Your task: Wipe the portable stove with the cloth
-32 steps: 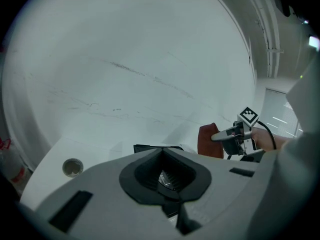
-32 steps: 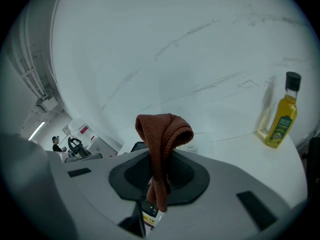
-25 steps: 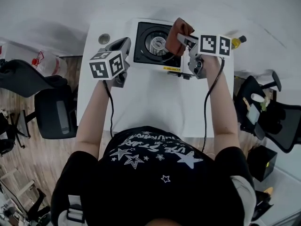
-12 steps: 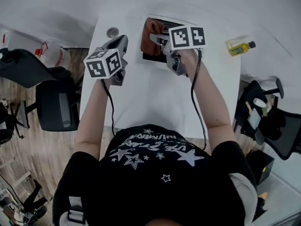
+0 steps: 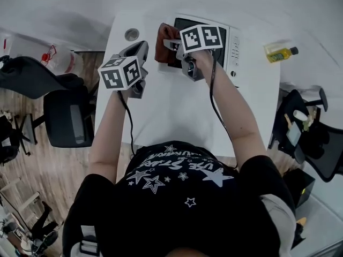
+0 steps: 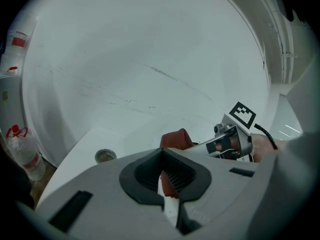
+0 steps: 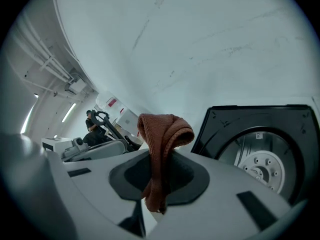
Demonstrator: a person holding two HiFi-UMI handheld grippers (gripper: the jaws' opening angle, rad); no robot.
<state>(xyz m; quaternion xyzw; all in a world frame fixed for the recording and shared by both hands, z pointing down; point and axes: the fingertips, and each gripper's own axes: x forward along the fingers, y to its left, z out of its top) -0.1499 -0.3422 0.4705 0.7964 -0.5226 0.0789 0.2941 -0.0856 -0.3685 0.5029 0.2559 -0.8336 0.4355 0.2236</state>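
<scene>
White table [image 5: 177, 116]: right gripper [image 5: 171, 44] pinches the brown cloth [image 5: 163, 38], hiding much of the portable stove [image 5: 232, 44]; left gripper [image 5: 140, 48] closed, empty.

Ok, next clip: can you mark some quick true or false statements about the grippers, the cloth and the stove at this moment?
1. The right gripper is shut on the brown cloth. True.
2. The left gripper grips a corner of the cloth. False: it is shut on nothing and held apart from the cloth.
3. The yellow bottle sits on top of the portable stove. False: it lies off to the stove's right, apart from it.
4. In the head view the cloth is at the stove's left edge. True.
</scene>
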